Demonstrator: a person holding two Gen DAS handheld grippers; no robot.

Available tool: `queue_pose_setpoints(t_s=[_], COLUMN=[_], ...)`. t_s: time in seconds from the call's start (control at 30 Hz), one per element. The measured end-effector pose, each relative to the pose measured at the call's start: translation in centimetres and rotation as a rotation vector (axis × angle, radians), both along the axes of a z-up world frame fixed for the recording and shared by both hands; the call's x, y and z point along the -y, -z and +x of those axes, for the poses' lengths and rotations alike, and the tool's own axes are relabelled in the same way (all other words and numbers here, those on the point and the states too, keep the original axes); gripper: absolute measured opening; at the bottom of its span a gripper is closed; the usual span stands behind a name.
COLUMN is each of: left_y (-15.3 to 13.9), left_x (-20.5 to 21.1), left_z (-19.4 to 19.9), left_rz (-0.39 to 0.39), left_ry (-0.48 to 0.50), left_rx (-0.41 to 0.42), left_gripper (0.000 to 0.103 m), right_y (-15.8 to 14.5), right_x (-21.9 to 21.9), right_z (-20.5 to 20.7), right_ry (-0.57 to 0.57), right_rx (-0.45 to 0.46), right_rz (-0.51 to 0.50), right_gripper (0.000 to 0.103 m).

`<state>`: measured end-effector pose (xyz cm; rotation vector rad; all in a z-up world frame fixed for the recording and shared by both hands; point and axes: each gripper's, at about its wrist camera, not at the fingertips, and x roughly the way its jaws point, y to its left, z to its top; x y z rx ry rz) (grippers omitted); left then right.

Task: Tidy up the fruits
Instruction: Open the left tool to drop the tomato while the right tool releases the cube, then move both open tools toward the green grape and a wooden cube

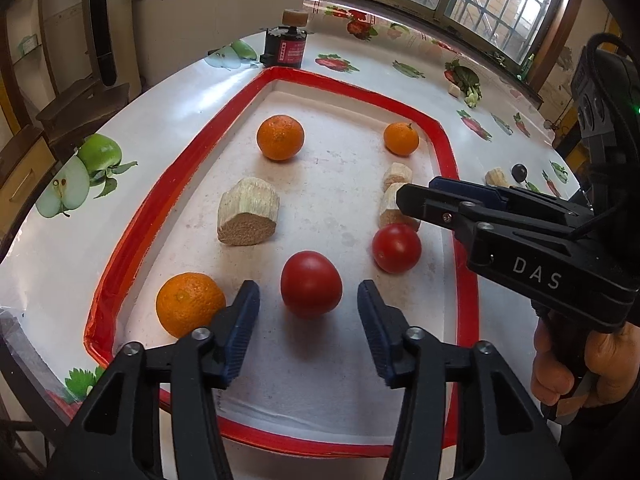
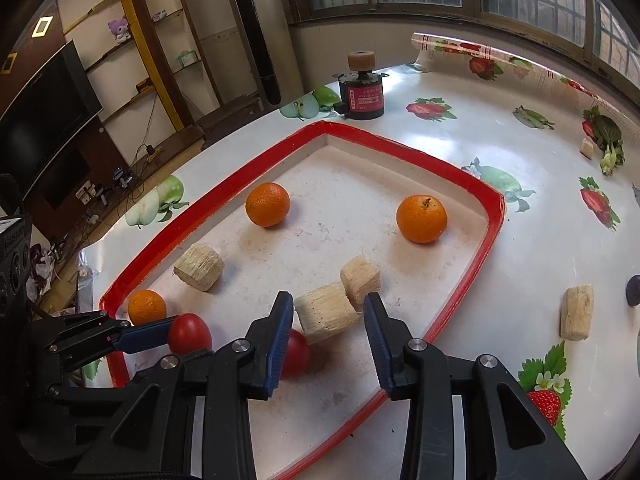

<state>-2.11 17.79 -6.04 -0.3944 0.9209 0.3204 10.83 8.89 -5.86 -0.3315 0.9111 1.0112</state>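
A red-rimmed white tray [image 1: 132, 232] holds three oranges, two tomatoes and three pale sugarcane chunks. My left gripper [image 1: 310, 320] is open, its pads on either side of the near tomato [image 1: 311, 284] without touching it. An orange [image 1: 190, 304] lies just left of it. My right gripper [image 2: 328, 332] is open around the near end of a cane chunk [image 2: 326, 312], with a gap at the right pad. The second tomato [image 2: 296, 354] sits half hidden behind its left finger. Two oranges [image 2: 267, 205] [image 2: 421, 219] lie at the tray's far side.
Outside the tray on the fruit-print tablecloth lie a cane chunk [image 2: 576, 312], a dark plum [image 2: 634, 290] and a small cane bit [image 2: 587, 148]. A black-and-red cylinder [image 2: 362, 96] stands behind the tray. A hand [image 1: 560, 360] grips the right gripper's handle.
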Motion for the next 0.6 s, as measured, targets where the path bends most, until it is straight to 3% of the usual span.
queue_pose_setpoints(t_s=[0.6], left_y=[-1.7], left_x=[2.3], left_z=[-0.9], left_rz=[0.027], left_ry=[0.025], left_rx=[0.023], left_gripper=[0.053], right_y=[-3.7], right_x=[7.4], right_z=[-0.7], right_ry=[0.1], right_rx=[0.031], right_rz=[0.08], right_gripper=[0.043])
